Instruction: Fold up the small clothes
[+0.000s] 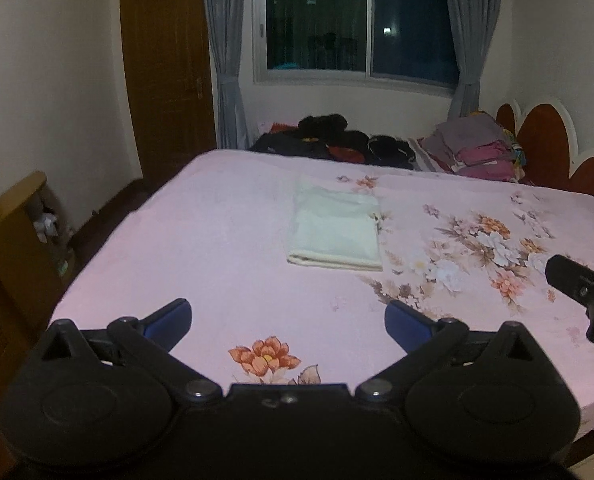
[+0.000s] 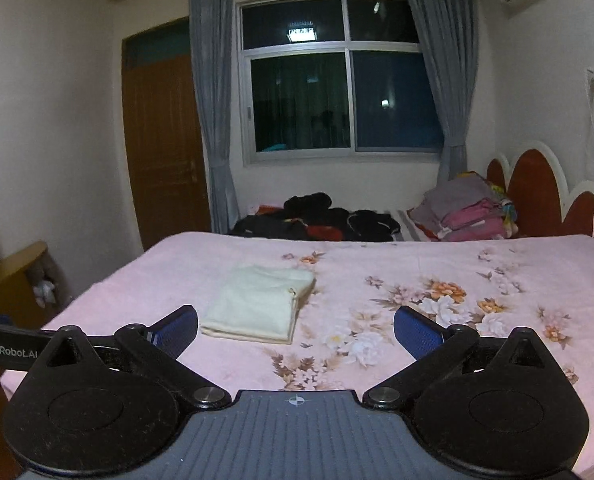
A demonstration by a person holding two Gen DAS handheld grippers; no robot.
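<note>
Pink and flowery, the bed sheet (image 1: 201, 248) covers the big bed that fills most of what we see. We use the bed as our landmark.

On the bed, about in the middle, lies a pale cream folded cloth (image 1: 337, 232). It is flat and neat, with its folded edge toward us. In the right wrist view the same cloth (image 2: 261, 306) sits just past the left finger.

Our left gripper (image 1: 288, 320) hangs above the near edge of the bed. Its blue pads (image 1: 169, 318) stand wide apart and nothing is between them. Our right gripper (image 2: 296, 330) hangs above the near edge too. Its jaws are spread wide and hold nothing. Both are well apart from the cloth.

At the far side of the bed we see a heap of dark clothes (image 1: 329, 140). Beside that heap, near the red and white headboard (image 1: 545, 144), is a stack of pink and grey folded clothes (image 1: 477, 148).

Behind the bed is a dark window (image 2: 337, 92) with grey curtains (image 2: 209, 120). A brown door (image 2: 161, 140) stands off the far left corner of the bed.
</note>
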